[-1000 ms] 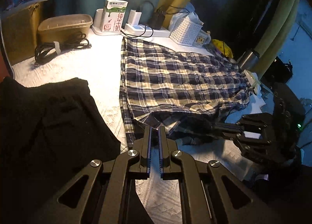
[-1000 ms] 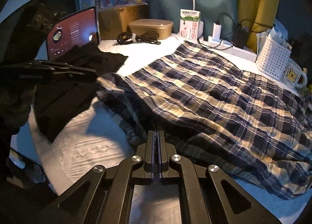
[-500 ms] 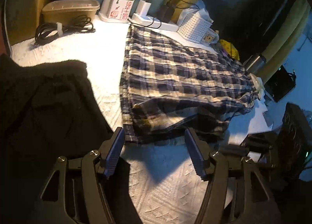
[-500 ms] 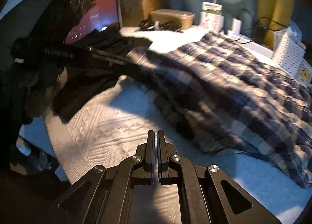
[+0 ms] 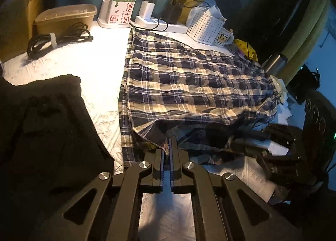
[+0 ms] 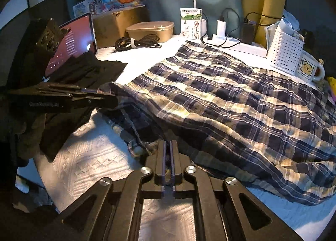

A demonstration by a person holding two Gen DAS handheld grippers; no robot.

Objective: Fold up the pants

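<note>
Left gripper (image 5: 167,142) has its jaws clamped on a corner of the plaid pants (image 5: 189,85); right gripper (image 6: 167,146) pinches the near hem, jaws opening. Pants lie spread over the desk (image 5: 94,68) with its white textured cover, black garment (image 5: 42,119) beside. Further back: mug (image 6: 308,68) reading "LOVE", milk carton (image 5: 122,9) printed 纯牛奶, teal wall, yellow curtain

Bare white counter (image 5: 100,66) runs open between the black garment (image 5: 42,127) and the plaid pants (image 5: 189,85). The back edge is crowded: coiled cable (image 5: 54,41), milk carton (image 5: 122,8), power strip (image 5: 161,25), white basket (image 5: 206,29).
</note>
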